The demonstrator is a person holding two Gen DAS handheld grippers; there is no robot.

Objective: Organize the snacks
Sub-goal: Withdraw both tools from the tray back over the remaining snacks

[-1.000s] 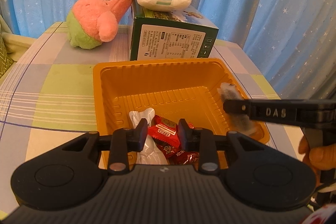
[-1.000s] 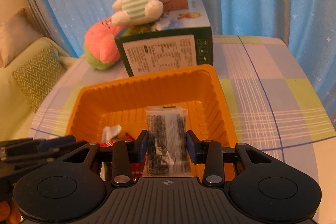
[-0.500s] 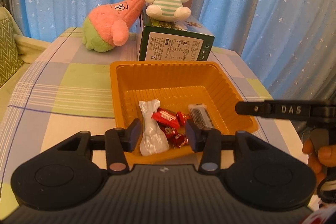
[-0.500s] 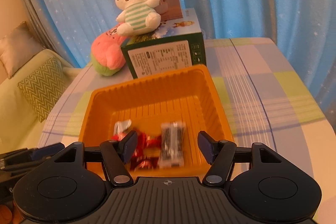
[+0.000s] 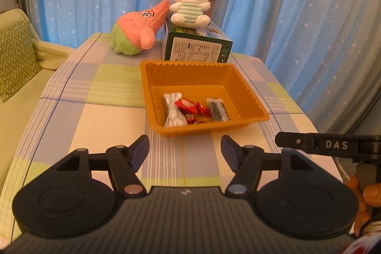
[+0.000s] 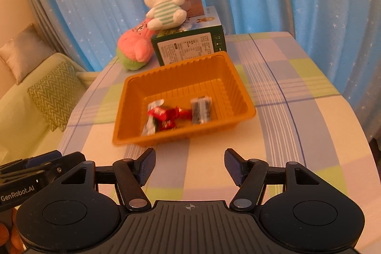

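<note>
Left gripper (image 5: 185,150) jaws opening, right gripper (image 6: 189,166) spread, both empty. Snacks (image 5: 194,108) lie in orange tray (image 5: 252,97), straight ahead of both; dark packet's (image 6: 201,110) long axis runs along the fingers.

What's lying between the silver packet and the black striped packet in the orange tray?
Red candies lie between the silver packet and the black striped packet, clearest in the left wrist view.
</note>
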